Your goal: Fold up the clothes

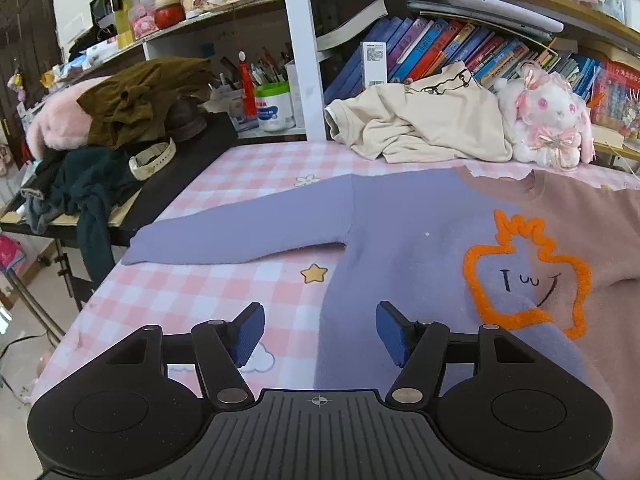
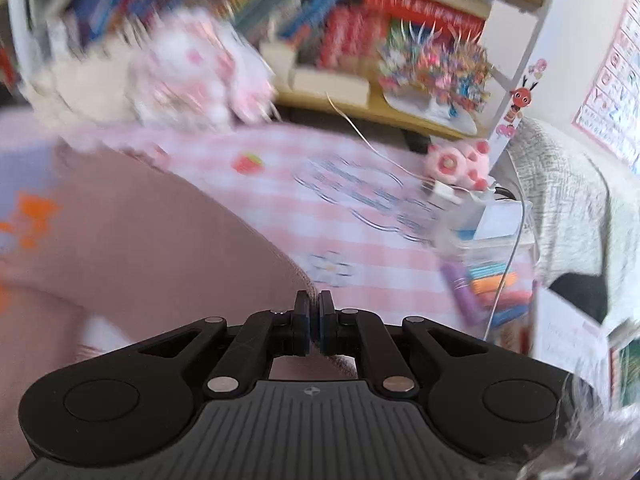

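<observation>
Left tongs (image 1: 320, 334): jaws apart with blue pads, nothing between them; they hang over the lower left edge of the sweater, one pad above the checked cloth, the other above purple fabric.
Right tongs (image 2: 314, 322): jaws closed together at the edge of the pink half of the sweater; whether fabric is pinched between the pads I cannot tell, as the view is blurred.
Sweater (image 1: 420, 240): lies flat on the worktop, purple on one half and dusty pink on the other, with an orange fuzzy outline (image 1: 524, 276) around a drawn smiling face on the chest.
Purple sleeve (image 1: 240, 236): stretched out flat to the side; seen in the left wrist view only.
Worktop (image 1: 208, 292): covered in a pink-and-white checked cloth with a star, flower and cloud print.
Cream shirt (image 1: 420, 124): crumpled at the far edge of the worktop, beside a white and pink plush rabbit (image 1: 548, 120).
Side stand (image 1: 192, 152): piled with dark green and olive clothes; left wrist view only.
Clear box (image 2: 496, 280): holds coloured items, near a pink plush toy (image 2: 460, 164); right wrist view only.
Bookshelf (image 1: 440, 44): rows of books behind the worktop.
</observation>
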